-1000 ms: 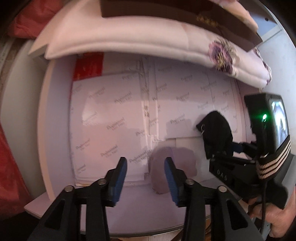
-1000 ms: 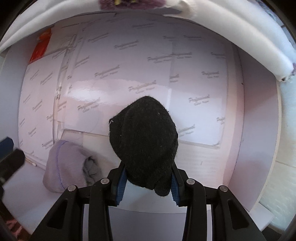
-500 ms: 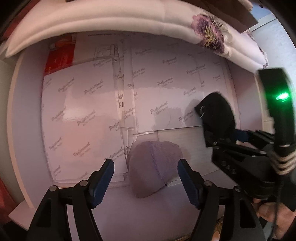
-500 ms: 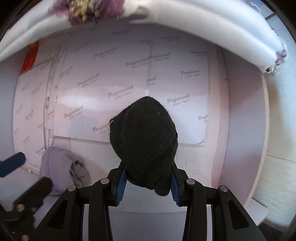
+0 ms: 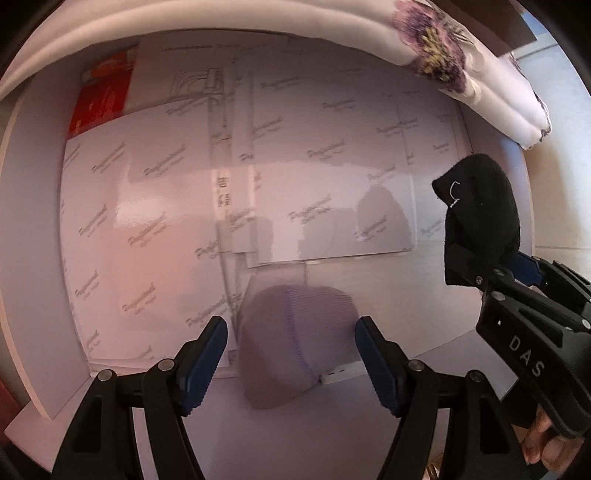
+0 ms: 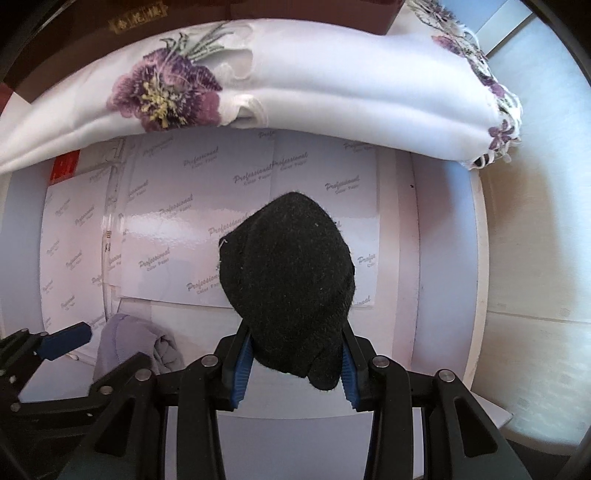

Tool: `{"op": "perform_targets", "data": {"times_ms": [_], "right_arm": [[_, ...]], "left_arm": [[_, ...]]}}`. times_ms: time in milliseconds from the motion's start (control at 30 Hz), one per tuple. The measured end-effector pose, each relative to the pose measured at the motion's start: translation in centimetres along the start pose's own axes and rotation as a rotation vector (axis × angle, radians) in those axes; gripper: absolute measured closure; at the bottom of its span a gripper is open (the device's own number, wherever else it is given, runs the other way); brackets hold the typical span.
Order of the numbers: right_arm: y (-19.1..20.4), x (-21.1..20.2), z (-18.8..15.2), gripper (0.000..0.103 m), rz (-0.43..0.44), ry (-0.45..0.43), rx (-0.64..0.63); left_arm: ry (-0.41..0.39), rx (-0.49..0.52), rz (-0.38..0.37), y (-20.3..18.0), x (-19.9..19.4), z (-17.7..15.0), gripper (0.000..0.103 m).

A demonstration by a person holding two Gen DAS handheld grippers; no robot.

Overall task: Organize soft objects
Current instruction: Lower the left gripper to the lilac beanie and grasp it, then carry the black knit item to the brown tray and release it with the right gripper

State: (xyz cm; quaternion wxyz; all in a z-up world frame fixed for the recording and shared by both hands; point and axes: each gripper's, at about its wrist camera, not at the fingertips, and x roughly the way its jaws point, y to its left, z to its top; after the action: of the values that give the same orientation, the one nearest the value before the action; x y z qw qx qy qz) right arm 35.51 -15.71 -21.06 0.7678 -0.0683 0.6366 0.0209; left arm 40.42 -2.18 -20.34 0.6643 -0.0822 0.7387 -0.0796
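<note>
A rolled lilac sock point(image 5: 295, 339) lies on the white paper-covered surface point(image 5: 147, 221). My left gripper point(image 5: 291, 354) hangs over it, open wide, with one blue finger on each side and no pad touching it. A rolled black sock point(image 6: 288, 280) sticks up from my right gripper point(image 6: 293, 363), which is shut on its lower end. From the left wrist view the black sock point(image 5: 480, 218) and the right gripper point(image 5: 513, 273) are at the right, above the surface. The lilac sock point(image 6: 136, 343) shows at lower left in the right wrist view, partly behind the left gripper's fingers point(image 6: 66, 339).
A folded white cloth with purple embroidered flowers point(image 6: 295, 85) lies along the far edge, with a dark brown box point(image 6: 147, 22) behind it. A red package point(image 5: 103, 96) peeks out at the far left. A person's hand point(image 5: 543, 446) holds the right gripper. Pale floor lies beyond the right edge.
The left gripper's jaws spread wider and it came down over the lilac sock, which now sits between the fingers. The right gripper rose with the black sock.
</note>
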Motion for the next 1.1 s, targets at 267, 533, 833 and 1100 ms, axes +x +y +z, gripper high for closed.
{"op": "perform_targets", "data": {"times_ms": [267, 533, 833, 1100], "right_arm": [[0.2, -1.9, -1.0, 0.062, -0.007, -0.01, -0.001], [0.3, -3.7, -1.2, 0.062, -0.005, -0.023, -0.011], [1.2, -6.3, -1.0, 0.062, 0.018, -0.052, -0.006], [2.0, -11.4, -0.8, 0.062, 0.101, -0.159, -0.033]], "left_arm": [[0.04, 0.013, 0.032, -1.5, 2.0, 0.6, 0.03], [0.009, 0.025, 0.05, 0.2, 1.7, 0.3, 0.037], [-0.058, 0.003, 0.148, 1.5, 0.2, 0.5, 0.043], [-0.072, 0.003, 0.162, 1.7, 0.5, -0.1, 0.043]]}}
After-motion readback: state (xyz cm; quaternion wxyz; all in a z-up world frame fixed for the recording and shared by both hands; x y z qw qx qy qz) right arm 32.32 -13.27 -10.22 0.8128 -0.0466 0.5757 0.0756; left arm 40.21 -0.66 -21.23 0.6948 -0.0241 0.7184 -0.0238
